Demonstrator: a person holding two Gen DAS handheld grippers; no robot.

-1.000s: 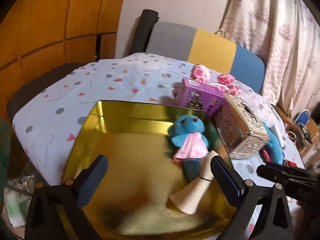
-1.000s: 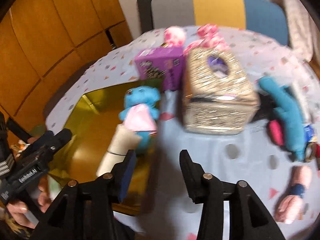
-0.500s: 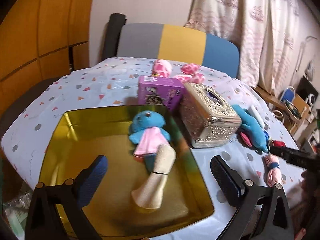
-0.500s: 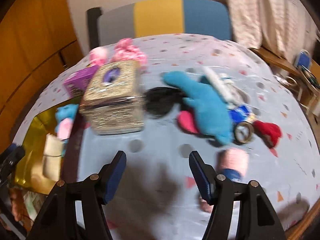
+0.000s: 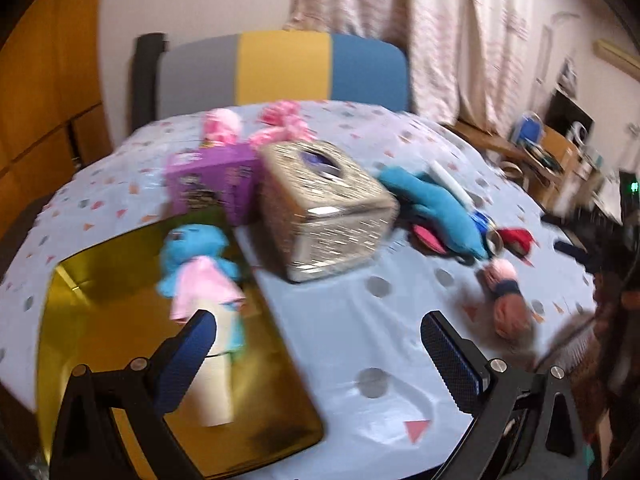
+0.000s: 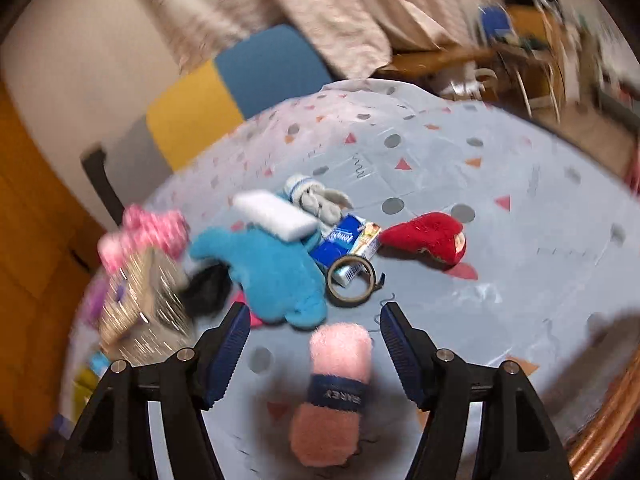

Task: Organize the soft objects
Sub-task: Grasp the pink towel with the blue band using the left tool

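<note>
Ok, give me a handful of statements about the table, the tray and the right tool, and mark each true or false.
1. The blue plush in a pink top lies inside the gold tray. True.
2. The right tool is clamped on the red plush. False: its jaws stand open, having just widened, with the pink yarn skein lying between them, untouched.
3. The roll of tape lies beside the big blue plush. True.
4. The silver tissue box sits in the tray. False: it stands on the tablecloth, beside the tray.
5. The left tool holds nothing. True.
</note>
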